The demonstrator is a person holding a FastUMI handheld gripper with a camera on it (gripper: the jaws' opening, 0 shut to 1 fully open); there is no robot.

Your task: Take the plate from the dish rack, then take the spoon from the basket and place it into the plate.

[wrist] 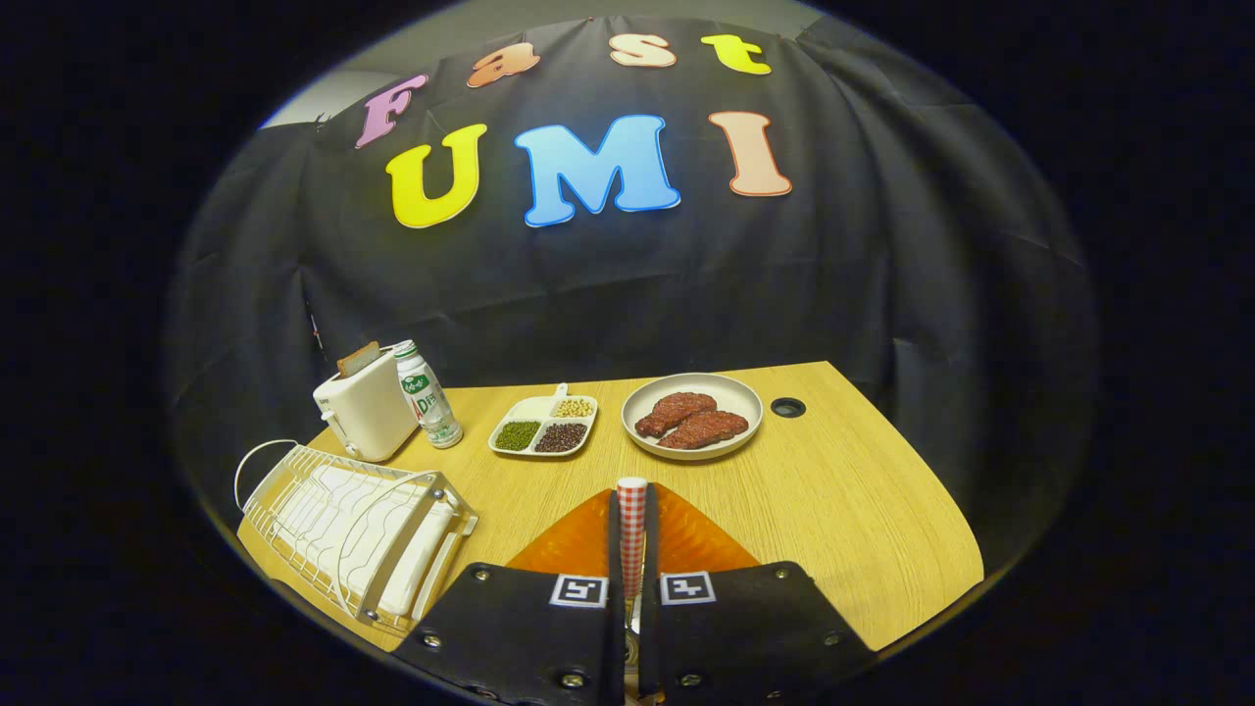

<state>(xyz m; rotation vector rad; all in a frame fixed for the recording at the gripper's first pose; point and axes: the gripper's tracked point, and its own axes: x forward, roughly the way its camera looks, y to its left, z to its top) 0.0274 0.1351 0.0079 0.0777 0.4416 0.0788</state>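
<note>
1. A light wooden bench [833, 490] stands against black cloth, carrying a white wire dish rack [343, 529] and a steak plate [692, 416].
2. The gripper [632, 549] is clamped on a red-checked spoon handle [632, 525], long axis pointing straight ahead, above an orange translucent plate [686, 539].

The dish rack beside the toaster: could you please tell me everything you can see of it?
The dish rack is a white wire frame with a looped handle at its far end and slotted dividers over a white drip tray. It sits flat on the wooden table, near the edge, just in front of the white toaster and beside the gripper. No plate stands in its slots. Whether it touches the toaster cannot be told.
</note>
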